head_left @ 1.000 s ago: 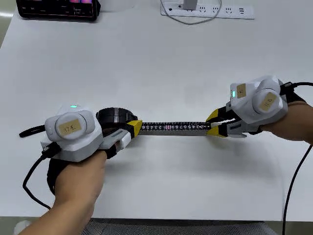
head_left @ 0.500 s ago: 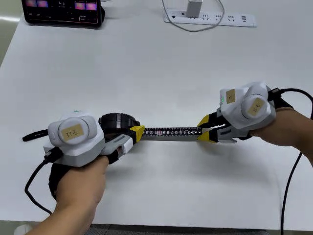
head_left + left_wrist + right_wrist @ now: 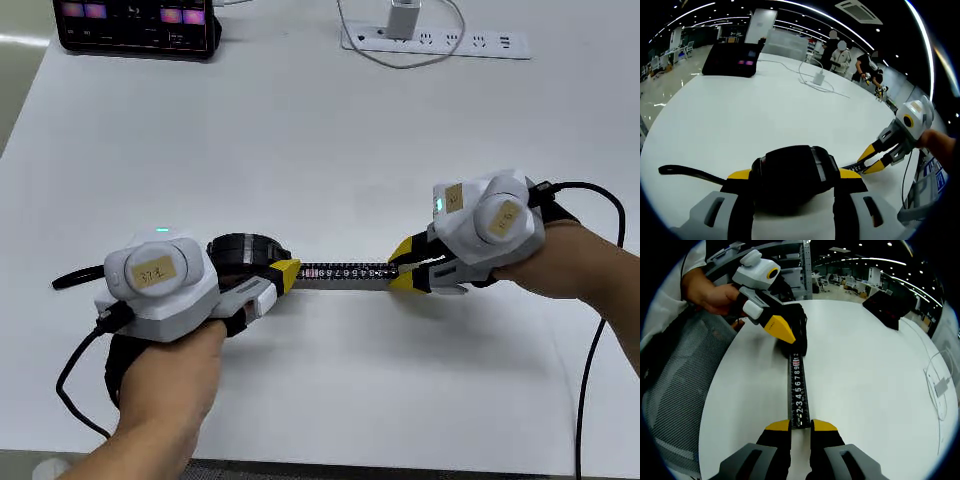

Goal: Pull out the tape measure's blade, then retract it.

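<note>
Tape measure case point(image 3: 240, 252), judged rigid, was clamped by left gripper point(image 3: 795, 175); blade point(image 3: 798, 390), springy and slick, was apparently pinched at its tip by right gripper point(image 3: 801, 426).

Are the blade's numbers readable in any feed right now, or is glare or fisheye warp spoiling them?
Right gripper view: blade digits sharp and readable, no glare, though the table edge bows. Head view: digits tiny, barely legible. Left gripper view: the case hides most of the blade.
</note>
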`<state>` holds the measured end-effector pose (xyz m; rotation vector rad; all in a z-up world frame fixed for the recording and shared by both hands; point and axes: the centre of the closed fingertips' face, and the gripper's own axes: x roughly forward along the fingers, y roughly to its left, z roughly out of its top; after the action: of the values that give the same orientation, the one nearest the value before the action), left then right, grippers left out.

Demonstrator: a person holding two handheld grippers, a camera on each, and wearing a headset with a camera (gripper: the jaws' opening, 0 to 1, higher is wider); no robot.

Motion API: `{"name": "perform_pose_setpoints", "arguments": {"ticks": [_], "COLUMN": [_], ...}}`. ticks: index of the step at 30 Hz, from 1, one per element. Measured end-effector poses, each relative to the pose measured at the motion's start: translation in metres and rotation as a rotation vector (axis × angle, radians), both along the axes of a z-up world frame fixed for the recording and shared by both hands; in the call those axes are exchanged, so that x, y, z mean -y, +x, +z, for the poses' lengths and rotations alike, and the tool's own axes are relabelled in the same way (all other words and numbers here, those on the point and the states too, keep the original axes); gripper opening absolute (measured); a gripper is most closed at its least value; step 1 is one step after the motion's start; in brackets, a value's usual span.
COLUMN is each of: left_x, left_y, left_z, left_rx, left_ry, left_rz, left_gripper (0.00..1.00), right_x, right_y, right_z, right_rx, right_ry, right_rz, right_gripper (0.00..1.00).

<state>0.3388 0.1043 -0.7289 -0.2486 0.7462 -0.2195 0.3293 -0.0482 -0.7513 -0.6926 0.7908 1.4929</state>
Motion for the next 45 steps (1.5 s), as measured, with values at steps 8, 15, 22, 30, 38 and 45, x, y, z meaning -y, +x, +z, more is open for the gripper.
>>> {"name": "perform_pose_setpoints", "arguments": {"ticks": [8, 15, 22, 30, 38, 45], "left_x": [0.0, 0.0, 0.0, -0.001, 0.0, 0.0], "left_y": [0.0, 0.0, 0.0, 0.0, 0.001, 0.001], "left_z": [0.0, 0.0, 0.0, -0.001, -0.001, -0.002], "left_rx": [0.0, 0.0, -0.002, -0.003, -0.003, -0.004], "left_ry": [-0.006, -0.008, -0.01, -0.012, -0.013, -0.014], "left_rz": [0.003, 0.003, 0.002, 0.001, 0.001, 0.001], "left_gripper": [0.59, 0.59, 0.59, 0.59, 0.6, 0.6], "right_x": [-0.013, -0.022, -0.032, -0.041, -0.049, -0.057], "right_y": [0.0, -0.001, -0.002, -0.002, -0.003, -0.003], "right_z": [0.001, -0.001, -0.002, -0.001, -0.002, -0.002], "right_rx": [-0.004, -0.011, -0.017, -0.025, -0.031, -0.038], "right_ry": [0.014, 0.027, 0.039, 0.051, 0.06, 0.069], "right_rz": [0.011, 0.018, 0.023, 0.028, 0.033, 0.041], "right_gripper": [0.1, 0.1, 0.1, 0.1, 0.1, 0.1]}}
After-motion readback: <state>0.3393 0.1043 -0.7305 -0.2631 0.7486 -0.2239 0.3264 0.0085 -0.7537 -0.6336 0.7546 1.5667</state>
